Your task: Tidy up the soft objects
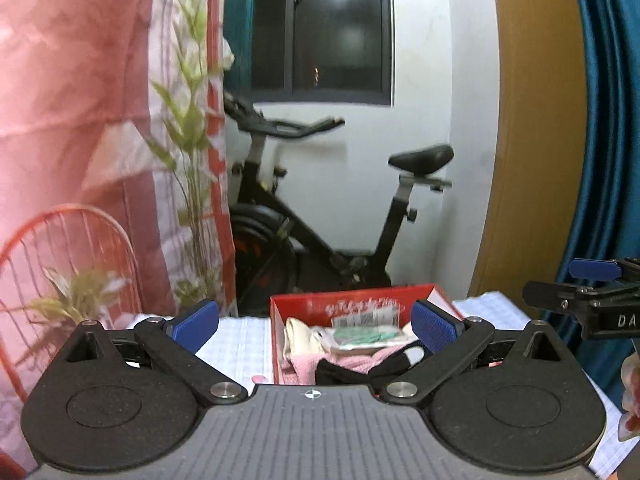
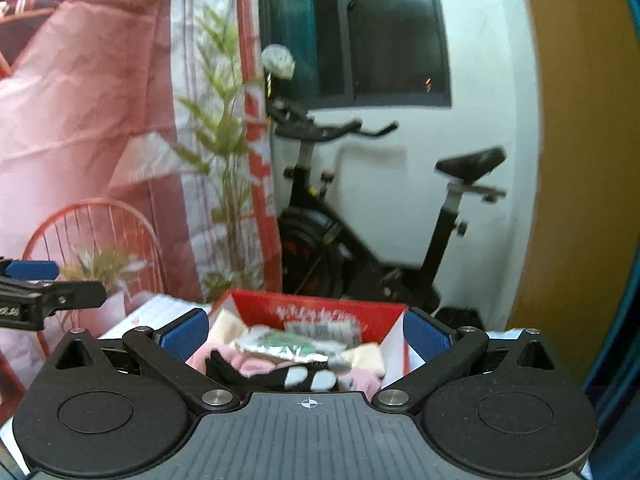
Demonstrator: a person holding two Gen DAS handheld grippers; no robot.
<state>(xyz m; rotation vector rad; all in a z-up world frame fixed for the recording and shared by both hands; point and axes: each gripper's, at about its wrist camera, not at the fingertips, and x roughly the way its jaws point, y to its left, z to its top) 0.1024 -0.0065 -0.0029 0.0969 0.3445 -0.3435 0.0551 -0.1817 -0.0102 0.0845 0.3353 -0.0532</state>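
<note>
A: Pink cloth, a big curtain [image 1: 72, 92], fills the left of both views, with a black exercise bike [image 1: 320, 216] against the white wall under a dark window [image 1: 320, 28].

B: And lower down?

A: A bench [image 1: 236, 344] under a pale checked cover carries a red cardboard box [image 1: 352, 300], open at the top.

B: Where are the soft things?

A: Inside that box: a pink cloth [image 2: 248, 360], a cream cloth [image 1: 300, 336], a black-and-white glove [image 2: 304, 376] lying over the pink, and a flat packet [image 2: 288, 344] with green print on top.

B: The tongs?

A: The left tongs [image 1: 316, 328] stand spread wide, blue pads apart, nothing between them, above the box's near edge. The right tongs [image 2: 306, 332] are likewise spread wide and empty, just beside the left ones.
</note>
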